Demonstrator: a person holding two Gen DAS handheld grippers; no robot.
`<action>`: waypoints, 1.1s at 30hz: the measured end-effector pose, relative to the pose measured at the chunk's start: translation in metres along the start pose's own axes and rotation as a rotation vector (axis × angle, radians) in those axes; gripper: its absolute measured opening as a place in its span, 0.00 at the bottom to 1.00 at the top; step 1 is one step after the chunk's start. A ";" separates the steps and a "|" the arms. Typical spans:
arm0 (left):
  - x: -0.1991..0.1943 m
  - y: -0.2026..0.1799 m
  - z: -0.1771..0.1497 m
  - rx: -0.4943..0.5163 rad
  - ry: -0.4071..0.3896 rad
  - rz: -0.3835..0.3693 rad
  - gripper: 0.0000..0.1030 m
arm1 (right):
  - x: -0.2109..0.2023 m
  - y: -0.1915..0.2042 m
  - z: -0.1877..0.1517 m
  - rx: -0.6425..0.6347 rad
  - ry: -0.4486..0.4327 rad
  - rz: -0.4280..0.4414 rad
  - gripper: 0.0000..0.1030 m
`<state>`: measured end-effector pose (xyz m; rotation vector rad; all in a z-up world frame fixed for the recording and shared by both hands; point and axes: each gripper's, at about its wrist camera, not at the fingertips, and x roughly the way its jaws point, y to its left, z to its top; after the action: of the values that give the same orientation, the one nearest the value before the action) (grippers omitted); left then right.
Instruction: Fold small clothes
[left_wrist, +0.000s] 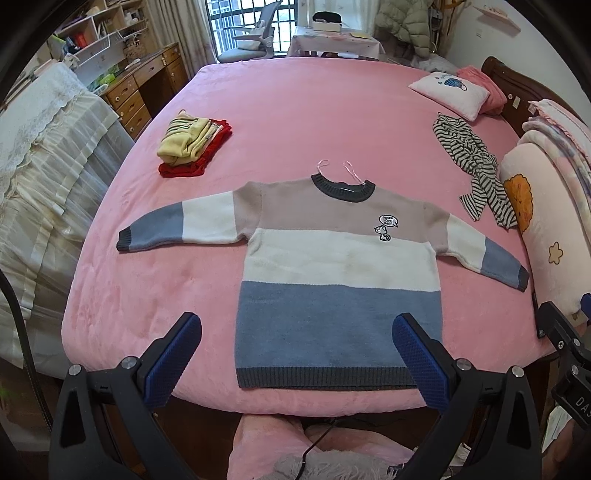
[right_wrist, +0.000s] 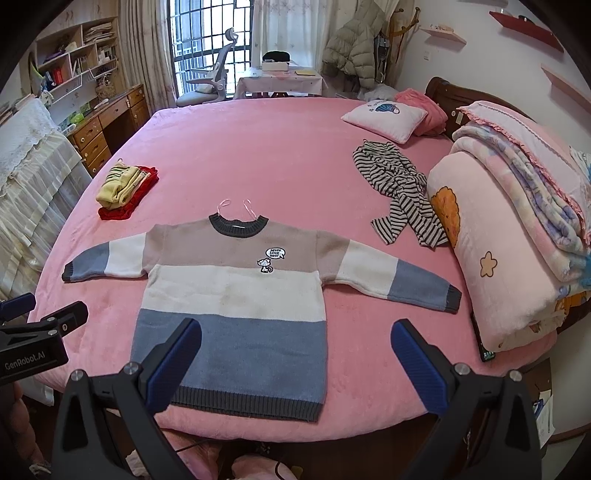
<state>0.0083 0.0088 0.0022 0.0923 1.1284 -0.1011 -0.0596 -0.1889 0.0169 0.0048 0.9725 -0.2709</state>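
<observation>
One sweater (left_wrist: 332, 273) lies flat, front up, on the pink bed (left_wrist: 295, 122), near the bed's front edge, with both sleeves stretched out to the sides. It has three wide bands, beige at the top, white in the middle, blue at the bottom, plus a dark grey collar, hem and two dark cuffs. One small cartoon patch (left_wrist: 386, 227) sits on the beige band of the sweater.

Left of the sweater and farther back on the bed is one stack of folded clothes (left_wrist: 194, 146), yellow pieces on top of a red one; how many pieces are in it cannot be told. Right of the sweater, also farther back, one striped black-and-white garment (left_wrist: 472, 170) lies crumpled. Behind that garment is one white pillow (left_wrist: 452, 94), and to the right of the sweater's right sleeve a pile of folded blankets (right_wrist: 517, 221) rests on the bed.

The left tongs (left_wrist: 297, 338) hover over the sweater's hem, spread wide and holding nothing, with two blue pads. The right tongs (right_wrist: 295, 341) hang above the sweater's blue band, likewise spread wide and empty. In the right wrist view the left tongs appear to the left of the sweater.
</observation>
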 end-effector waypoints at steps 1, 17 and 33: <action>0.000 0.000 0.000 0.000 -0.002 0.002 1.00 | 0.000 0.000 0.000 0.000 0.000 0.000 1.00; -0.017 -0.001 -0.003 0.017 -0.060 0.012 1.00 | -0.005 0.001 0.004 -0.009 -0.020 0.011 1.00; -0.030 -0.003 -0.005 0.033 -0.100 0.034 1.00 | -0.005 0.003 0.002 -0.009 -0.021 0.011 1.00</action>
<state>-0.0095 0.0080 0.0267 0.1340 1.0256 -0.0933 -0.0597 -0.1850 0.0222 -0.0006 0.9525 -0.2557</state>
